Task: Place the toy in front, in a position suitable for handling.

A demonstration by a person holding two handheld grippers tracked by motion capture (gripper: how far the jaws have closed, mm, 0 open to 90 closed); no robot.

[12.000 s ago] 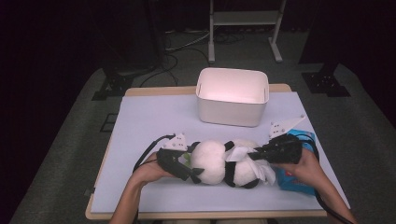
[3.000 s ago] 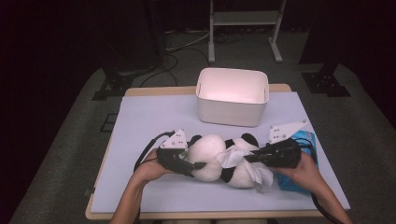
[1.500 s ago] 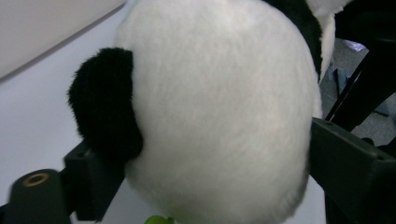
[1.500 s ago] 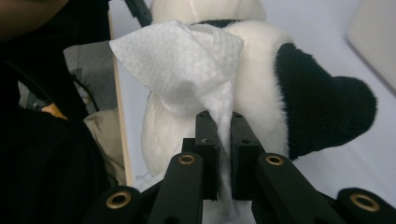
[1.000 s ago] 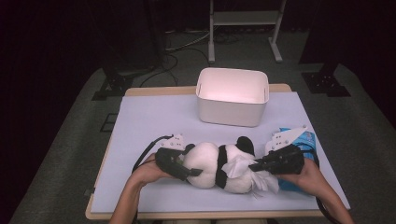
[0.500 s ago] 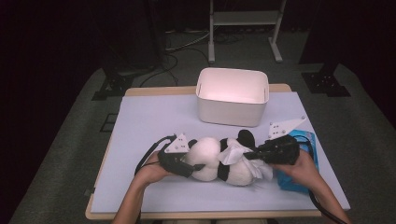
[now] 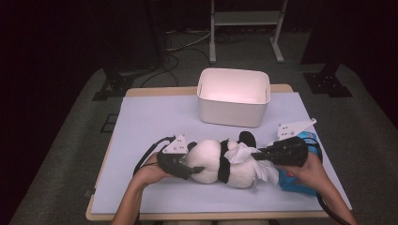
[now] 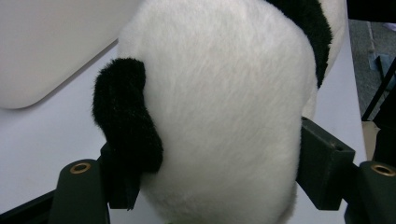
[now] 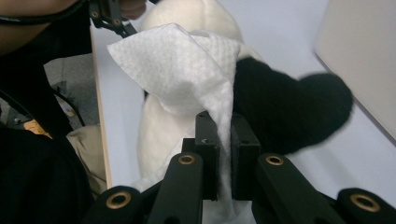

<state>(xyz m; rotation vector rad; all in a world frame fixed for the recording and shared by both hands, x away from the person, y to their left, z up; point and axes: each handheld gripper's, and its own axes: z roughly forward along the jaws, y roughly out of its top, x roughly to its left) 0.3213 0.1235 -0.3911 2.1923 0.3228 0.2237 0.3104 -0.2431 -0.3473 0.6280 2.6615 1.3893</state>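
On a pale bench [image 7: 155,117] in a dark room, a white bin [image 7: 233,96] stands beyond the toy panda [image 7: 220,161], which lies lengthwise across the near edge. My left gripper [image 7: 187,168] clasps its head; my right gripper [image 7: 258,153] pinches a white tissue [image 9: 187,65] against its body, a blue packet [image 7: 300,180] underneath.

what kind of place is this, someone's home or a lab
Most likely a lab or recording studio, not a home: a single lit table in a dark room, cables on the carpeted floor, and metal equipment stands behind it.
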